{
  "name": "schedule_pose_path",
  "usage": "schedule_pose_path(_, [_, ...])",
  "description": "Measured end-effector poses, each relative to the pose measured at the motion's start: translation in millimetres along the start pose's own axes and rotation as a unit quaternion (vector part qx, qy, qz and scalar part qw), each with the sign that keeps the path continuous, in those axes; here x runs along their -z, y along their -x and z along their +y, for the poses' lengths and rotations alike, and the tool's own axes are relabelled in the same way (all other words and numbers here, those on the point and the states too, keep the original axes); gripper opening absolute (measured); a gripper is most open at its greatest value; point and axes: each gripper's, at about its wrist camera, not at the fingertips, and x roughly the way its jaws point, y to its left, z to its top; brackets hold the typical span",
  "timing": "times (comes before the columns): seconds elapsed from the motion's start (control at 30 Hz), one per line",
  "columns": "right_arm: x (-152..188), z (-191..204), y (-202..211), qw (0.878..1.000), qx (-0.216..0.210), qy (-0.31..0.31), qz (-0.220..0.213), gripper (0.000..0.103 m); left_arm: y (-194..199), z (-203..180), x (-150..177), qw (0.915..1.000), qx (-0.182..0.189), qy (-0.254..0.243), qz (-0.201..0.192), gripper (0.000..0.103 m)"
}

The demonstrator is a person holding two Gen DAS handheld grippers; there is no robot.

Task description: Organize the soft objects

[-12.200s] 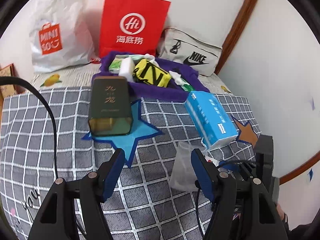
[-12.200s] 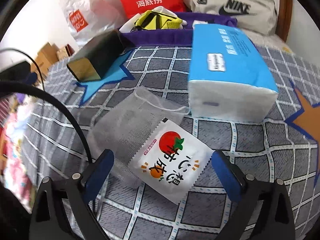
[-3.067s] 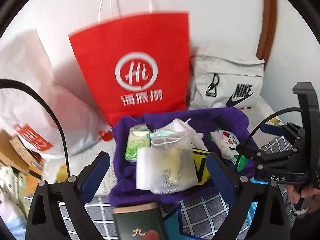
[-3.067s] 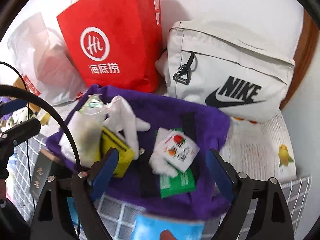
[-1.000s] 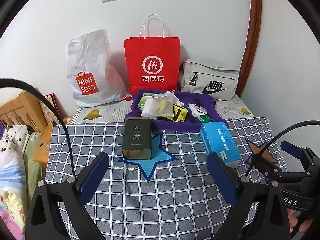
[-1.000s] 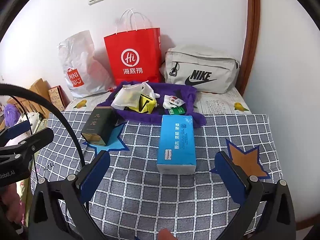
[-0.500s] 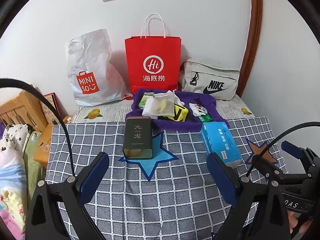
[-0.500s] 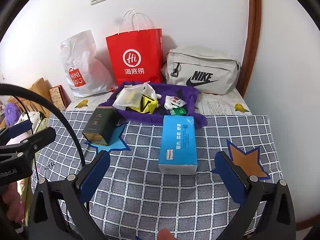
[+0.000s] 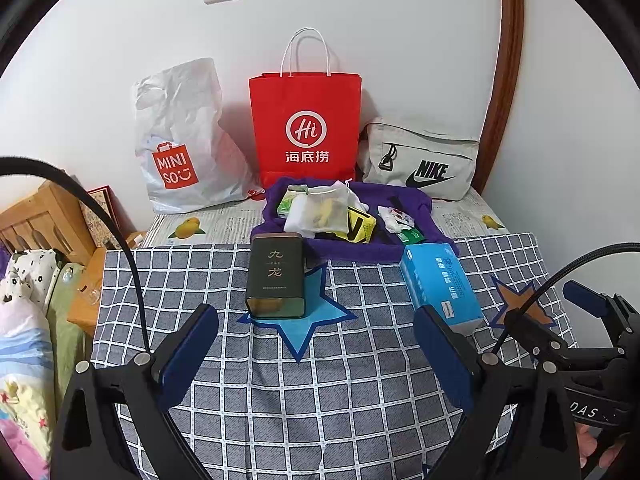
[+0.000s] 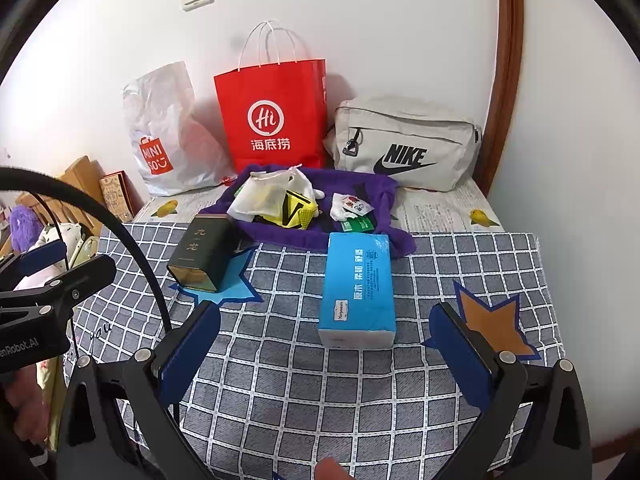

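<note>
Left gripper (image 9: 316,354): jaws spread wide, empty, low center of left-wrist frame, hanging over checked cloth (image 9: 344,396).
Right gripper (image 10: 326,350): jaws spread wide, empty, low center of right-wrist frame; also seen at lower right of left-wrist frame.
Just changed: vs 12 s ago, mesh pouch (image 9: 320,213) and tomato sachet (image 10: 352,205) gone from cloth, now lying in purple fabric bin (image 9: 416,204). Vs 3 s ago, both grippers pulled back from bin to wide view. Nil movement over last half-sec.
Meaning for task: judged near done; two loose soft items binned, grippers free for next pick.
Task thing now: soft pile sits in bin, mid frame, just below red paper bag (image 9: 306,128).
Still out: blue tissue pack (image 10: 358,288), center of right-wrist frame, on cloth, far end touching bin's front edge. Soft, so prob next candidate.
Count, bin: 1 mesh pouch, 1 yellow-black item (image 9: 360,229), 1 tomato sachet, 1 green pack (image 9: 289,201) at left, 1 green sachet (image 10: 356,223) at right; white bits beneath, no. unclear.
Count, cloth: 1 tissue pack, 1 dark green tin (image 9: 276,276) on blue star, lying on its side.
Count, back wall: 3 bags: 1 white plastic bag (image 9: 180,140), 1 red paper, 1 grey pouch bag (image 9: 420,160).
Stars on cloth: 2 clear, 1 blue, 1 orange.
</note>
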Motion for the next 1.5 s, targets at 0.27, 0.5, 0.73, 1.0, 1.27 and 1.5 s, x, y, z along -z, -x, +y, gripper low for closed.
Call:
schedule_pose_path(0.27, [-0.3, 0.2, 1.0, 1.000, 0.000, 0.002, -0.001, 0.103, 1.0, 0.3, 0.3, 1.0000, 0.000, -0.001, -0.001, 0.099])
schedule_pose_path(0.5, [-0.4, -0.2, 0.8, 1.000, 0.000, 0.003, -0.001, 0.103, 0.8, 0.1, -0.5, 1.0000, 0.004, 0.000, 0.000, 0.099])
schedule_pose_path(0.73, [0.7, 1.5, 1.5, 1.000, -0.002, 0.005, -0.003, 0.103, 1.3, 0.1, -0.9, 1.0000, 0.004, 0.000, 0.001, 0.099])
schedule_pose_path(1.0, [1.4, 1.8, 2.4, 1.000, -0.002, 0.006, -0.003, 0.103, 0.9, 0.7, -1.0, 1.0000, 0.004, 0.001, 0.002, 0.099])
schedule_pose_path(1.27, [1.9, 2.3, 2.4, 1.000, -0.003, 0.006, -0.004, 0.103, 0.6, 1.6, -0.7, 1.0000, 0.005, 0.001, 0.003, 0.099])
schedule_pose_path(1.5, [1.8, 3.0, 3.0, 1.000, -0.003, 0.006, -0.003, 0.103, 0.6, 1.5, -0.8, 1.0000, 0.005, 0.001, 0.002, 0.099])
